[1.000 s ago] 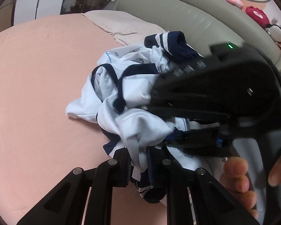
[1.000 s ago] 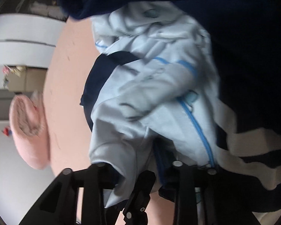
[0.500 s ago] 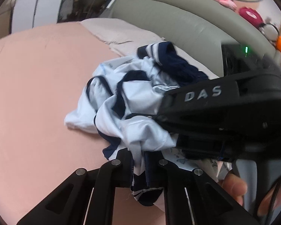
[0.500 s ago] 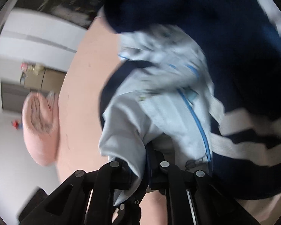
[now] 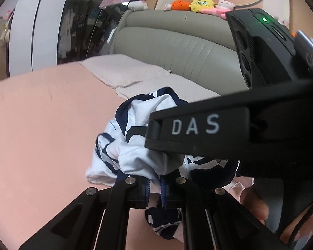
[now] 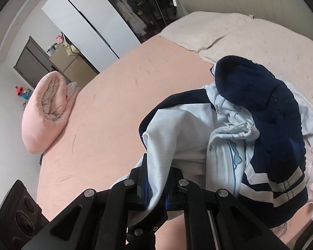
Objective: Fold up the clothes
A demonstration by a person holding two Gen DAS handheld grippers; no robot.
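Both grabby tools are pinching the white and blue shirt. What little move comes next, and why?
Probably lift a bit higher. The left tool and right tool each pinch the crumpled white and navy garment, but it is bunched on the pink bed sheet and cannot hang open.

Count: 2 hand-held grippers – left hand-held gripper, right hand-held gripper; 1 clothes heap; 1 bed; 1 rolled pink quilt; about 4 plush toys.

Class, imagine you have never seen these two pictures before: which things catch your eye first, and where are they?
A crumpled white and navy garment lies bunched on the pink bed sheet, pinched by both the left gripper and the right gripper. The right gripper's black body fills the right of the left view. Plush toys line the grey headboard.
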